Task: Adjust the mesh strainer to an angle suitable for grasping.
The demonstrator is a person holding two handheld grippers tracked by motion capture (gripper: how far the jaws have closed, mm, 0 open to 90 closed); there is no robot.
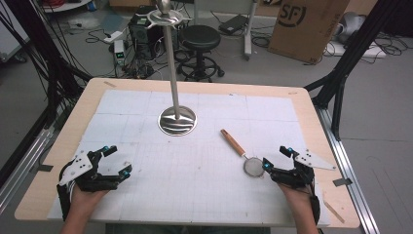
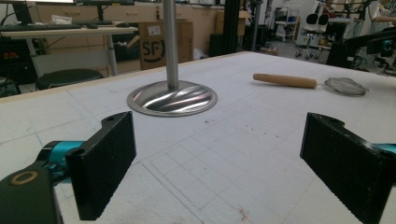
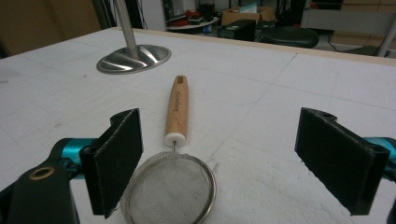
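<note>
High view shows your right tool low at the worktop's right front, jaws spread wide, gripping nothing. Its left jaw sits just beside the strainer, whose mesh bowl lies flat with the wooden handle pointing away toward the metal stand. Your left tool rests at the left front, jaws also wide apart and empty, well apart from the strainer.
</note>
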